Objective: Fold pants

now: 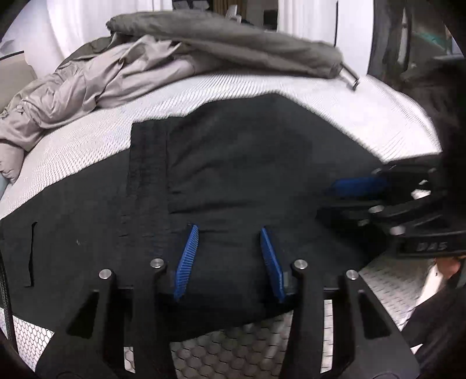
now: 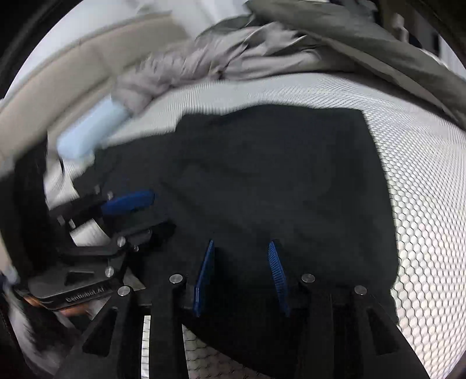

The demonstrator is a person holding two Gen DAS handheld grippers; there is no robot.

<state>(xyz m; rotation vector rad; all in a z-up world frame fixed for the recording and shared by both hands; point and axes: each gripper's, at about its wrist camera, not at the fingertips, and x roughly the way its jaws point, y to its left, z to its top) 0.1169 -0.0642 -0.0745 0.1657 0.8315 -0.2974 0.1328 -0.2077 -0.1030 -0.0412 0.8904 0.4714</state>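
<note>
The black pants lie folded flat on the white honeycomb mattress; they also fill the middle of the right wrist view. My left gripper is open, its blue pads spread over the pants' near edge. My right gripper is open too, its blue pads over the same near edge. Each gripper shows in the other's view: the right one at the pants' right side, the left one at their left side. Neither holds cloth.
A crumpled grey duvet and a rolled grey cover lie at the back of the mattress. A light blue pillow sits at the left. A beige headboard is behind it. White curtains hang beyond.
</note>
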